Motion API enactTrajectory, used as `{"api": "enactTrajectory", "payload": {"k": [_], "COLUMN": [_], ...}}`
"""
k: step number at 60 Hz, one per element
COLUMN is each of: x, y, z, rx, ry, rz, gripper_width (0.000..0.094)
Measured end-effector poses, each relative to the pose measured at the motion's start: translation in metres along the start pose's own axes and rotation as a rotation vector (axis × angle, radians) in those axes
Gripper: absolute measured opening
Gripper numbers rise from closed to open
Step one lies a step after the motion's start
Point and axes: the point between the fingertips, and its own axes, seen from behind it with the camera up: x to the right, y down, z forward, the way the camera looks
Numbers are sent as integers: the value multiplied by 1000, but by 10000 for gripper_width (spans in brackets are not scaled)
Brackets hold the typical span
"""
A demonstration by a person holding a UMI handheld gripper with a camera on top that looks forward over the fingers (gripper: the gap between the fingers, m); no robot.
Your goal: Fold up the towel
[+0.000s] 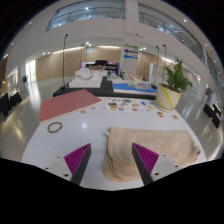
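Note:
A beige towel lies bunched on the white table, just ahead of my fingers and reaching to the right. Its near left part lies between the two fingers, with a gap on the left side. My gripper is open, its purple pads wide apart, low over the table's near edge. The right finger's pad rests over or against the towel's fold.
A reddish-brown mat lies at the table's far left. A small ring sits near it. Several small objects lie across the far side. A potted plant stands at the far right.

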Motion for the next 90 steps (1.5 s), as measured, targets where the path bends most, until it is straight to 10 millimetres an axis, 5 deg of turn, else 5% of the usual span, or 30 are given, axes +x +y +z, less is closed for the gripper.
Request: {"api": "enactTrajectory", "payload": {"k": [10,15,23,32,37,49,55,61,71,74,81,83,90], "x": [5,8,33,30,44,161,235,291,333,338,344,344,325], "y": [27,28,31,21,-3,-56,-58,-38,20,28,20,14,-8], "z": [52,60,64,59,44,-1,-8,4,32,33,7,-10,-86], "rx": [-47,-40,-63,-108,-94,-32,-18,-50,-129,-144,-137,-132,-120], "ry": [-3,7,107,21,-22,34,109,166,208,212,225,234,230], "rz": [-20,-29,-72,-30,18,47,49,64,57,61,75,80,104], "gripper_width": [820,711,83,48,36,33,34,35,45,151,872,813,853]}}
